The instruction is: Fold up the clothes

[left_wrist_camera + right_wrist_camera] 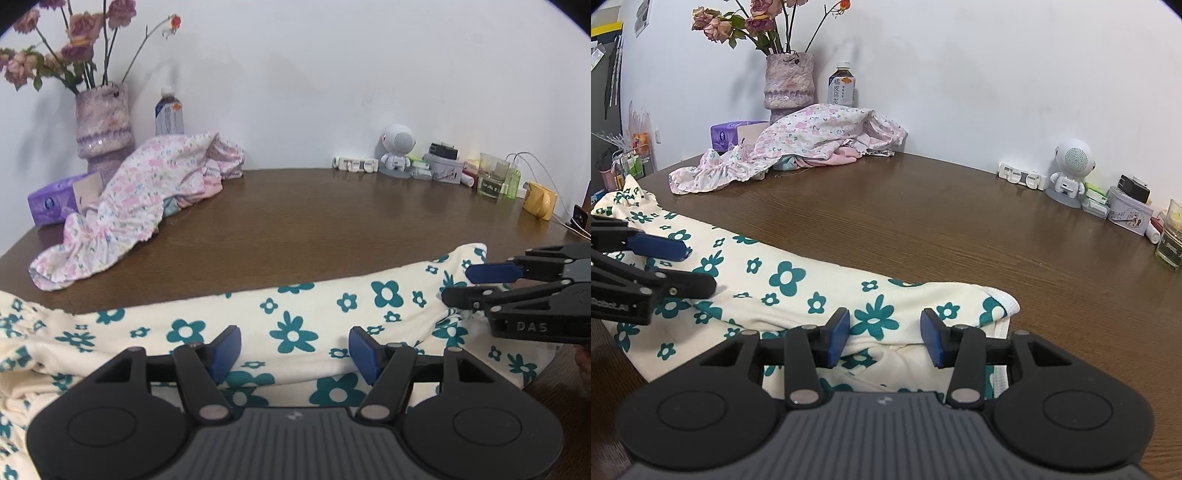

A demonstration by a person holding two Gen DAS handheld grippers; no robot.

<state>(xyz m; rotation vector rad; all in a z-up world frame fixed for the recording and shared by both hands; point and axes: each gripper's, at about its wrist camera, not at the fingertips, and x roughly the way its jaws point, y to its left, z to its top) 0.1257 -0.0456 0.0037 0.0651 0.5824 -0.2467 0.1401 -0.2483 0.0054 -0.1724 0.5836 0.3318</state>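
A: Where is the left gripper [294,349]?
B: Low over the cream cloth with teal flowers [295,314], pointing to 12 o'clock. Its blue pads are wide apart and hold nothing. The cloth lies under and between them.
A: And the right gripper [884,338]?
B: Low too, pads spread, nothing pinched. The cloth's hemmed end [1001,306] sits at 2 o'clock from it, along the near edge of the brown table [960,229].
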